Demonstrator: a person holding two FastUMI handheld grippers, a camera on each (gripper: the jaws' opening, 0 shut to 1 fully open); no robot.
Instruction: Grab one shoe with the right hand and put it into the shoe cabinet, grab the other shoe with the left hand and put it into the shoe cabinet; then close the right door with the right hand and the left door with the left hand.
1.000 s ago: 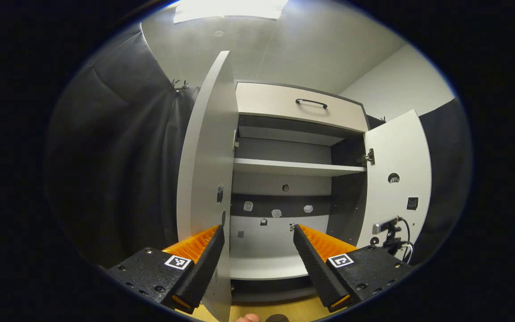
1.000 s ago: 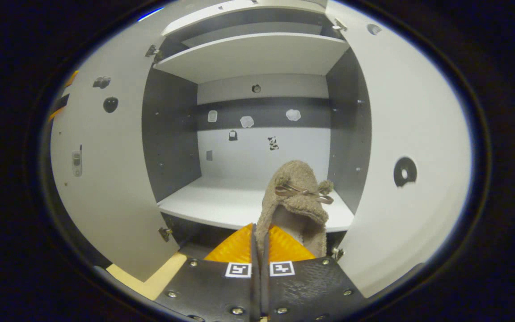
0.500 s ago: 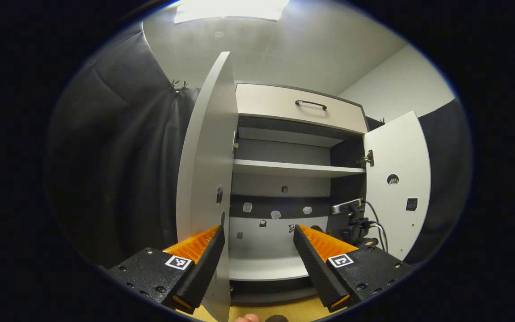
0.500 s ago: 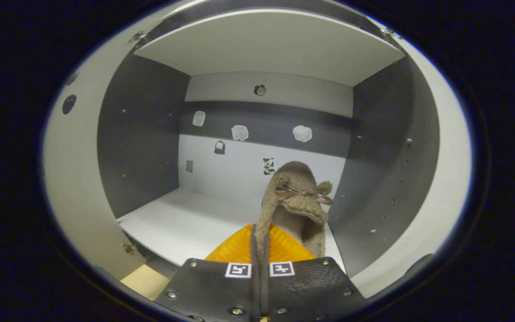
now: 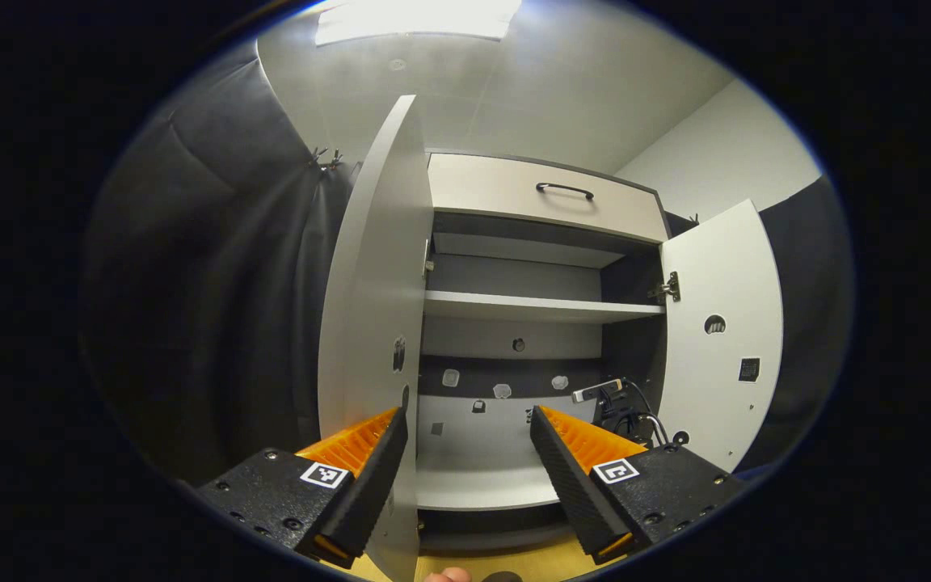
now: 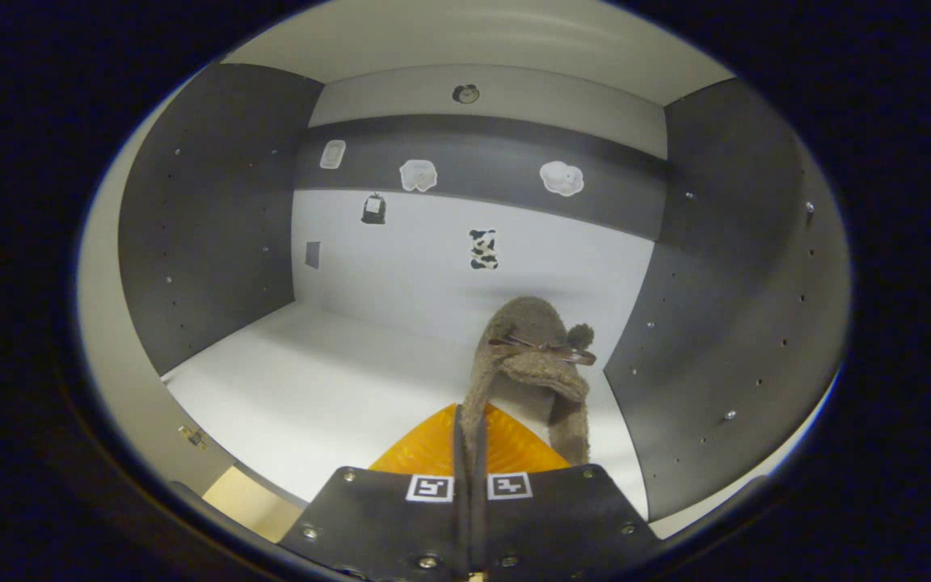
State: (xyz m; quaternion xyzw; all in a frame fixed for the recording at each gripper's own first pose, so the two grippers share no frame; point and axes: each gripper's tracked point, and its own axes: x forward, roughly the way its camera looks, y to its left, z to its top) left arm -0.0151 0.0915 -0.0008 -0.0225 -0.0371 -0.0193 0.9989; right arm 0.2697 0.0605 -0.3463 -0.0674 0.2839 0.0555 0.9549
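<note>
Fuzzy shoe (image 6: 532, 364) now inside cabinet (image 6: 215, 210).

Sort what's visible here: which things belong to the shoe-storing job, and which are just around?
Job:
fuzzy brown slipper with bow
right gripper, pinching it
open left gripper
white shoe cabinet's lower shelf
left door
right door

Just around:
drawer with black handle
stickers on back panel

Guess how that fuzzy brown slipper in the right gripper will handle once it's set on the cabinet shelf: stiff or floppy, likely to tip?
The slipper is probably soft: the right gripper pinches its thin heel edge nearly flat. It likely weighs little, since that small pinch carries it toe-forward. Its fuzzy fabric should grip rather than slide on the white shelf, though it may flop sideways.
</note>
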